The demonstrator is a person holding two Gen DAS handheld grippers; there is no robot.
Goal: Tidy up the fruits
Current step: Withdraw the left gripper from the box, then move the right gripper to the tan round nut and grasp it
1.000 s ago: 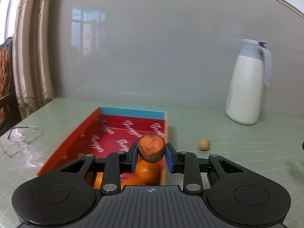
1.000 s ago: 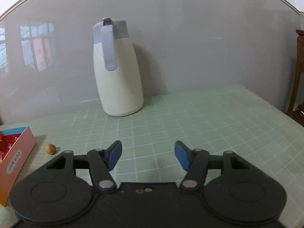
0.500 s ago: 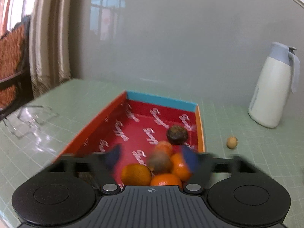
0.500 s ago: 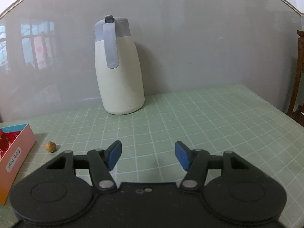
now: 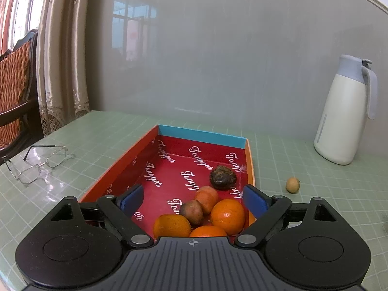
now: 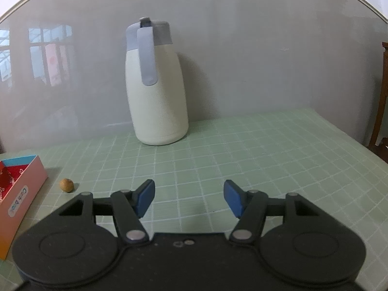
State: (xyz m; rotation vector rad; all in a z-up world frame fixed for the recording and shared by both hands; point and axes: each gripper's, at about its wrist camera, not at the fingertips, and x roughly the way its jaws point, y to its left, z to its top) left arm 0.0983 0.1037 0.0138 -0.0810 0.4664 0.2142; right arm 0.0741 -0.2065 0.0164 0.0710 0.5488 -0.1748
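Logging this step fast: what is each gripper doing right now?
Left gripper: open, holding nothing, above the fruit in the red box.
Right gripper: open, empty, above bare table.

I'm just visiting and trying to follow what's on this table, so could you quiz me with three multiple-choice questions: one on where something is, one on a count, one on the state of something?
1. Where is the small tan fruit?
A. Inside the red box
B. On the table, right of the red box
C. Held in a gripper

2. How many oranges lie in the red box?
A. One
B. Two
C. Four

3. How does the left gripper stand?
A. Open, holding nothing
B. Shut on an orange
C. Shut on the glasses

Answers:
1. B: it sits on the green table between the box and the white jug, also seen in the right wrist view.
2. C: four oranges cluster at the near end, with two dark fruits among them.
3. A: its blue pads are spread wide above the fruit; the right gripper is open too.
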